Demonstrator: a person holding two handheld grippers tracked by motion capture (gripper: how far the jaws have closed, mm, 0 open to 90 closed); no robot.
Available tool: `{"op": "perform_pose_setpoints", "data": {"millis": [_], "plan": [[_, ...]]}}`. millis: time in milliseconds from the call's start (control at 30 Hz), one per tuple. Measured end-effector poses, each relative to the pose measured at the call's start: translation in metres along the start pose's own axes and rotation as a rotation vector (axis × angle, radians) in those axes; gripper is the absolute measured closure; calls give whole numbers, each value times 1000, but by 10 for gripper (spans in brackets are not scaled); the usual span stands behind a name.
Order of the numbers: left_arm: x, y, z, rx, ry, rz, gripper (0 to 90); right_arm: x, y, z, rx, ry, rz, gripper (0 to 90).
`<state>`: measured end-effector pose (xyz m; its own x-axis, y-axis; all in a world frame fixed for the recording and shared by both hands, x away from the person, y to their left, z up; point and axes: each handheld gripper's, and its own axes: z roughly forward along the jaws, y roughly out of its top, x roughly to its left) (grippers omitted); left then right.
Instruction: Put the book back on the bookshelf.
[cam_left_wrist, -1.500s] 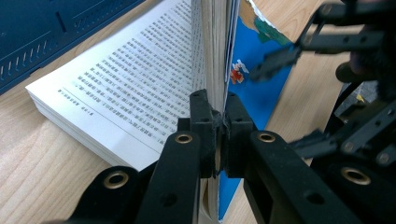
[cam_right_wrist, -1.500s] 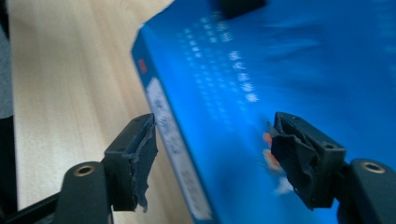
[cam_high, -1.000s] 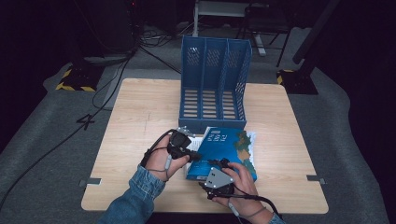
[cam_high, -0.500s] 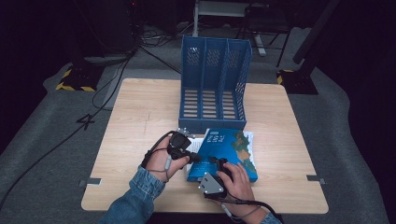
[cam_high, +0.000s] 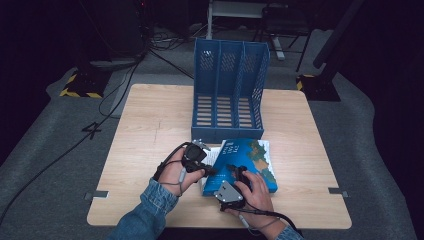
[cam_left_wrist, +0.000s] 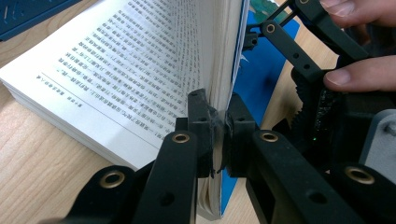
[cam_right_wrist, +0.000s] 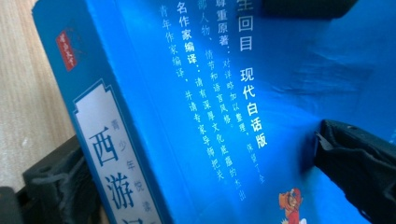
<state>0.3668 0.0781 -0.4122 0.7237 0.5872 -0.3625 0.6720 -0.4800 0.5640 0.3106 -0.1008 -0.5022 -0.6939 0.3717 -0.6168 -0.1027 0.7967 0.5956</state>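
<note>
From up high, I see a wooden table with a blue file rack standing near the far side. Just in front of the rack lies a blue book, partly open. My left gripper sits at the book's left edge, touching it, where white pages show. My right gripper is on the near edge of the blue cover, with my right hand wrapped around it (a denim sleeve covers my left arm).

Looking along my left gripper, I see its two black jaws squeezed tight on a thin bunch of pages and the cover of the book. That part stands up on its edge. The rest of the pages lie flat on the wood, full of small printed lines. My other gripper is just beside, with fingers on it.

Looking along my right gripper, the blue cover of the book is very close, with white letters on it. One black jaw is by the spine and the other presses on the cover, so it is clamped on the book across the spine.
</note>
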Motion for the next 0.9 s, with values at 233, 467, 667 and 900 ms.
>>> {"op": "perform_pose_setpoints", "data": {"millis": [233,467,667,900], "plan": [[2,0,1,-26,-30,-27,837,0,-3,2,-19,-36,-8,1],[5,-1,2,-52,-23,-47,796,-4,-6,6,-33,-27,7,1],[10,-10,9,-87,-29,-160,669,-7,-13,13,-119,-21,32,7],[16,-17,18,-27,-41,-206,686,-8,-14,18,-115,-22,94,8]]}}
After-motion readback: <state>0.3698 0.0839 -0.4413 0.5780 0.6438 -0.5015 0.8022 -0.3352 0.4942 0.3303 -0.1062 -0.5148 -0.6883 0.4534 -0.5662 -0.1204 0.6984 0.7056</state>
